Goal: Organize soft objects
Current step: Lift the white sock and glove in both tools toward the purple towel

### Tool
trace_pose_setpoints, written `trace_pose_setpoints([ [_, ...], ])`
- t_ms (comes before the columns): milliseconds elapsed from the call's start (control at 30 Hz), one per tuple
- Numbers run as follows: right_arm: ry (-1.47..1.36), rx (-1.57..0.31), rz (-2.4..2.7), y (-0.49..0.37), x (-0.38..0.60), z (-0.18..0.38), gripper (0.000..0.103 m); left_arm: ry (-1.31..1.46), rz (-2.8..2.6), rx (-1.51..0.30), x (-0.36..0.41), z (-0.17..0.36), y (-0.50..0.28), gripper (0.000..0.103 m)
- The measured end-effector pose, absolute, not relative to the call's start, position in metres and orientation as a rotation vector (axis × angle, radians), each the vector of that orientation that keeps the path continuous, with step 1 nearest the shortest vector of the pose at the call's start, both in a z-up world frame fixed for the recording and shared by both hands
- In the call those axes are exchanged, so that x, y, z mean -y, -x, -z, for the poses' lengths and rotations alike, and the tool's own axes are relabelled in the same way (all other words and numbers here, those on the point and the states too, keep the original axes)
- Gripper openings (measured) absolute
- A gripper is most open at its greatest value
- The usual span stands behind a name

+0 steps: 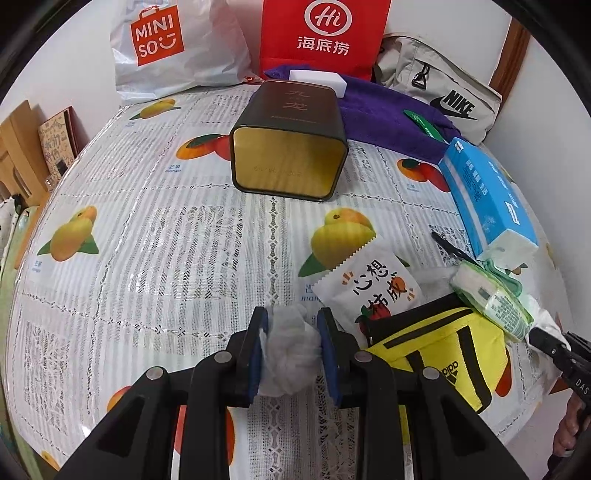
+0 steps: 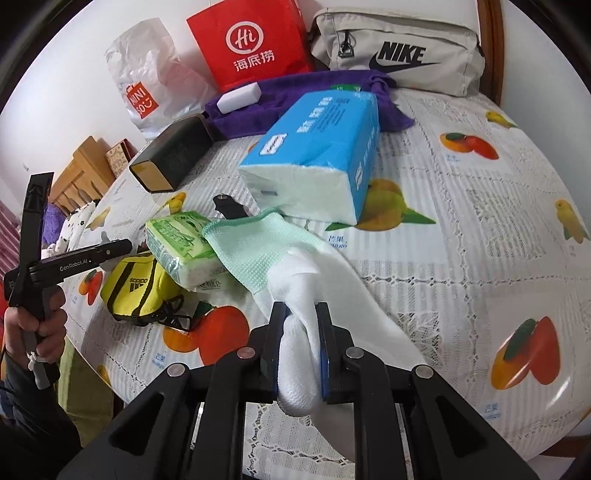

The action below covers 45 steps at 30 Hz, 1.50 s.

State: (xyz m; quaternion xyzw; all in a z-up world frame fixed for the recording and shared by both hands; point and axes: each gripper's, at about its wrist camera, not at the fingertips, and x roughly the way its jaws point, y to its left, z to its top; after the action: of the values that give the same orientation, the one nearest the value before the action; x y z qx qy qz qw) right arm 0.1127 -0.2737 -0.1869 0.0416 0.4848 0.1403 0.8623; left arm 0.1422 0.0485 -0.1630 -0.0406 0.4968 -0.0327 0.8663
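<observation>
A: So, what has the left gripper (image 1: 291, 347) got?
B: Its fingers (image 1: 258, 332) are clenched on a crumpled white wad of soft cloth (image 1: 286, 343), held above the fruit-print tabletop (image 1: 147, 229).

A: And the right gripper (image 2: 301, 350)?
B: Its fingers (image 2: 275, 332) are pinching the white end of a knit glove (image 2: 295, 266). The glove's green cuff lies against a green pack of tissues (image 2: 181, 243), which rests partly on a yellow Adidas pouch (image 2: 133, 284).

A: What's beyond the glove?
B: A blue pack of facial tissues (image 2: 321, 144) stands just behind it, with a small black object (image 2: 229, 206) lying on the tabletop beside the pack.

A: Anything near the left gripper?
B: A white snack sachet (image 1: 373, 284) with an orange fruit print lies just right of it, its lower corner under the yellow pouch. Farther off, a dark tin (image 1: 291, 147) lies on its side with its gold base facing the camera.

A: And at the back?
B: A purple towel (image 1: 388, 118) with a white block (image 1: 317, 79) on it, then a Miniso plastic bag (image 1: 173, 48), a red paper bag (image 1: 325, 33) and a beige Nike bag (image 1: 443, 88) along the wall.

A: Is the person visible?
B: Only a hand (image 2: 33, 325) gripping the left tool's handle, seen from the right wrist.
</observation>
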Motion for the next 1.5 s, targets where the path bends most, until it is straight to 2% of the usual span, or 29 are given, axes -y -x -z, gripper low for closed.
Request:
trace_pose_setpoints([
  [267,-0.091,-1.031,-0.311,-0.116,0.274,0.19,0.016,0.205,0.083,-1.072,-0.063,0.161,-0.146,0.026],
  [900,-0.087,-0.888,-0.386,-0.104,0.283,0.11,0.015,0.156,0.093,-0.985,-0.053,0.101,-0.16,0.026],
  [1500,-0.07,-0.798,-0.424,-0.193,0.265,0.061,0.015,0.174,0.123,-0.996,-0.044,0.065,-0.232,0.026],
])
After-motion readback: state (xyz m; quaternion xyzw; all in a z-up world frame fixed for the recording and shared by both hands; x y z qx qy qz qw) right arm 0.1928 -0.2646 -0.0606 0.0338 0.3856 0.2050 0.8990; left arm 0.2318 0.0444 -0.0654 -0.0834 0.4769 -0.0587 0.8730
